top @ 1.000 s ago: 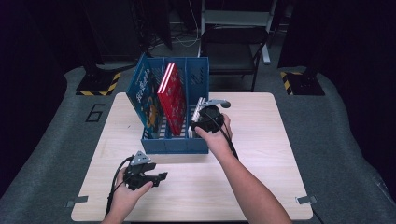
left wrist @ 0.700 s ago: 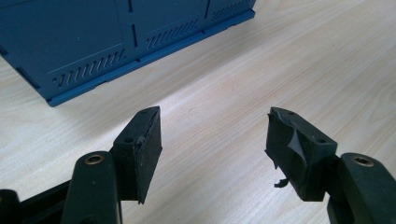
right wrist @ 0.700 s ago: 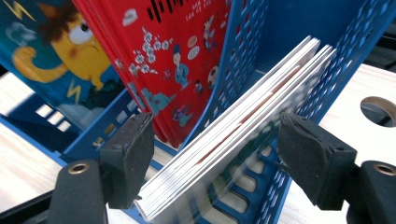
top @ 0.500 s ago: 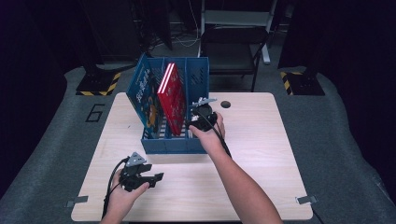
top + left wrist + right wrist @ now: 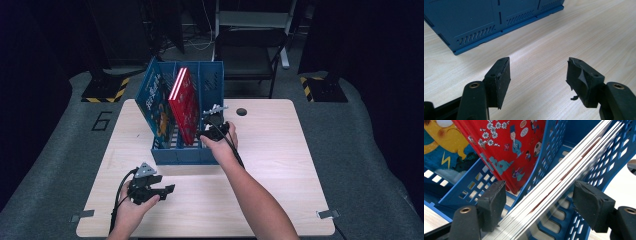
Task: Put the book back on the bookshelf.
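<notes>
One legible marking: a large digit "6" (image 5: 102,121) stands on the grey floor mat (image 5: 65,150), just left of the table's (image 5: 280,200) far left corner. The covers of the red book (image 5: 184,107) and the blue book (image 5: 156,102), both standing in the blue file rack (image 5: 180,155) on that table, carry cartoon artwork; no lettering on them can be read.

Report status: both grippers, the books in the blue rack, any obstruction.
Left gripper open, empty, over bare table. Right gripper open, jaws either side of a white-edged book in the blue rack, not clamped. Red book leans close alongside.
</notes>
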### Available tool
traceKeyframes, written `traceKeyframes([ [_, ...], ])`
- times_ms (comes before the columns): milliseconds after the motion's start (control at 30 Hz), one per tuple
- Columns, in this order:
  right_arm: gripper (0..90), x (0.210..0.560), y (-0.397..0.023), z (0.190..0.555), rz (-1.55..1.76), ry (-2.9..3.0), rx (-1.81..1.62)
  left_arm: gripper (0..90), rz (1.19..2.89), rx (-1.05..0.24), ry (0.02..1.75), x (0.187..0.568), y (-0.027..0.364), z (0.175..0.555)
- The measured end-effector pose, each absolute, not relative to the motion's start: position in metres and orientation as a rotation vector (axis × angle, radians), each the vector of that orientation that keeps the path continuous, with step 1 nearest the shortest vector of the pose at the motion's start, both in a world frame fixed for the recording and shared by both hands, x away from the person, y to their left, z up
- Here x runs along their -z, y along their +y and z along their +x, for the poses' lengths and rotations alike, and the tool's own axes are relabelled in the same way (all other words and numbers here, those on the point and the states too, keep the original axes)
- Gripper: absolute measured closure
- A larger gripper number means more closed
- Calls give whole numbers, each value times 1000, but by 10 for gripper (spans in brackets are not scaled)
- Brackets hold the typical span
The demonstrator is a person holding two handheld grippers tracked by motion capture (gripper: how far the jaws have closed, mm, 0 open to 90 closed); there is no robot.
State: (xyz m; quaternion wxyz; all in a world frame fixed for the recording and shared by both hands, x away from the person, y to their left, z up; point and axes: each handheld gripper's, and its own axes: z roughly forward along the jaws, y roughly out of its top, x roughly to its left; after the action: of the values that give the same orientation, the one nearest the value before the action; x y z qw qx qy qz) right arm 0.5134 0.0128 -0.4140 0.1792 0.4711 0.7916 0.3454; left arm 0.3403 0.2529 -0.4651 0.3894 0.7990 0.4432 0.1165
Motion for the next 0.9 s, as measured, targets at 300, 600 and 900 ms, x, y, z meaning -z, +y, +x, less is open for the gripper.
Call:
traceKeyframes([
  [300, 473, 415, 12, 515, 1324, 2254, -930, 358, 2034, -307, 1129, 466, 254, 341],
  [600, 604, 413, 14, 518, 1350, 2256, -929, 358, 2044, -294, 1126, 467, 254, 342],
  [900, 634, 409, 17, 521, 1391, 2272, -869, 358, 2034, -313, 1131, 468, 254, 342],
])
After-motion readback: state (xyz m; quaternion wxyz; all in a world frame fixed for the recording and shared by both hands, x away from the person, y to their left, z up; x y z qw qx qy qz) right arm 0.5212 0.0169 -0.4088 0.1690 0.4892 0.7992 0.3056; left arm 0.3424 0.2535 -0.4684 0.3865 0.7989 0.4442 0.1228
